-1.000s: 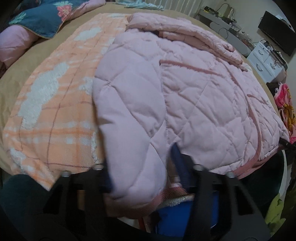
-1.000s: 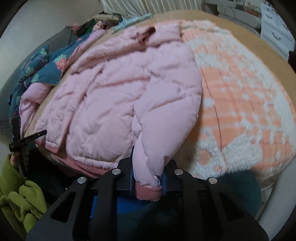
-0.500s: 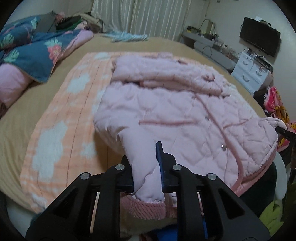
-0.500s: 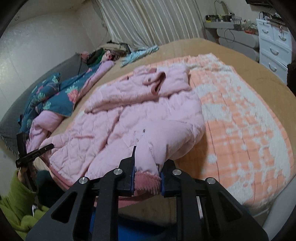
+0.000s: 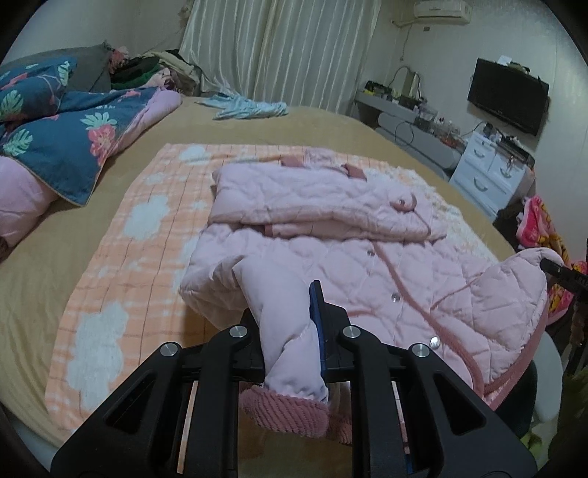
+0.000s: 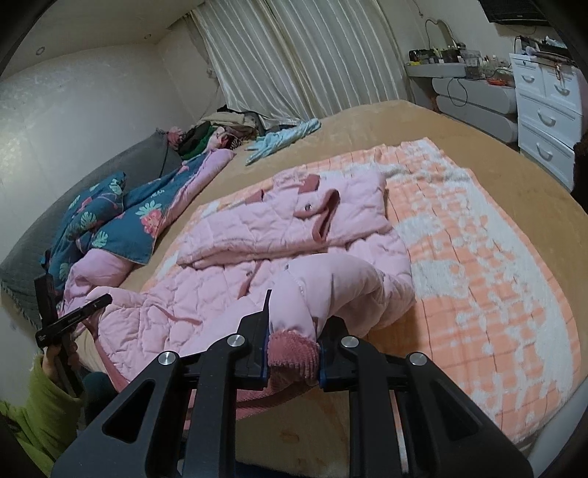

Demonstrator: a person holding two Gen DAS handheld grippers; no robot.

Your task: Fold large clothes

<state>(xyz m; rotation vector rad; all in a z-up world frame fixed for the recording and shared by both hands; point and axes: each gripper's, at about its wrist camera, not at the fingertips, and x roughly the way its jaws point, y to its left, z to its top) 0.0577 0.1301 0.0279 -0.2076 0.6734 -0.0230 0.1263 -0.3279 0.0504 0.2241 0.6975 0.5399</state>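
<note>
Right claw point(image 6: 292, 349) apparently around jacket cuff point(image 6: 292, 351)

A bedroom with pale walls, where striped cream curtains point(image 5: 283, 55) hang behind a wide bed point(image 5: 257, 123) covered in tan, a black television point(image 5: 509, 96) and an air conditioner point(image 5: 441, 8) are mounted high, and a white chest of drawers point(image 6: 547, 117) stands beside a cluttered grey shelf point(image 5: 398, 108).
</note>
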